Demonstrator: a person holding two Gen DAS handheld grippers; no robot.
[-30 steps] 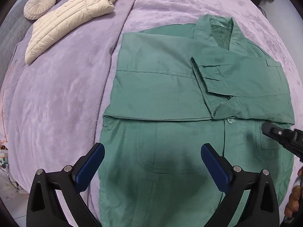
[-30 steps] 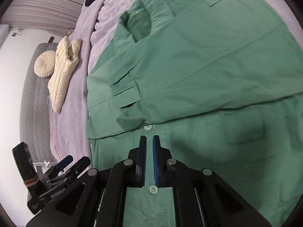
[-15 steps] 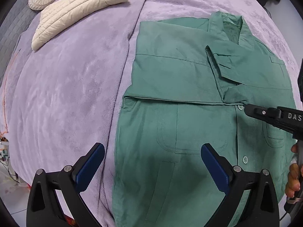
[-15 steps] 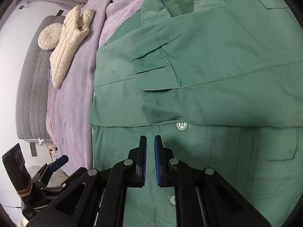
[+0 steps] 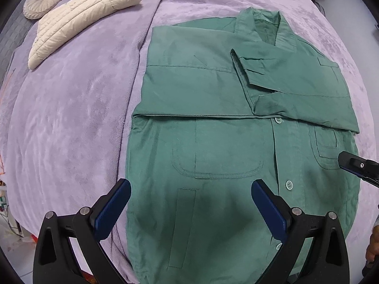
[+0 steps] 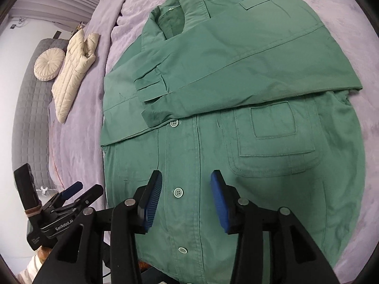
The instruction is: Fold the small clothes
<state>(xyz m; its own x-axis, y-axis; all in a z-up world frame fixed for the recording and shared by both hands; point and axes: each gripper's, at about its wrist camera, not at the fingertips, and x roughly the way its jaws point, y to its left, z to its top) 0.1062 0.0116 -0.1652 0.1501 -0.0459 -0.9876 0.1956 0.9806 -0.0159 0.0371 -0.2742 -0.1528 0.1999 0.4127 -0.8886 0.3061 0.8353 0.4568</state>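
Setting: lilac plush blanket covered the bed; a cream quilted jacket lay upper left.
Garment: green shirt filled centre frame, buttoned, both sleeves folded across the chest.
Left gripper: jaws spread wide above the hem, empty.
Right gripper: jaws just opened over the button placket, nothing between them.
Risk: lifting the hem unevenly could probably drag the crossed sleeves askew.
Writing: "GenRobot.AI" showed on the left gripper's body, lower left of the right wrist view.
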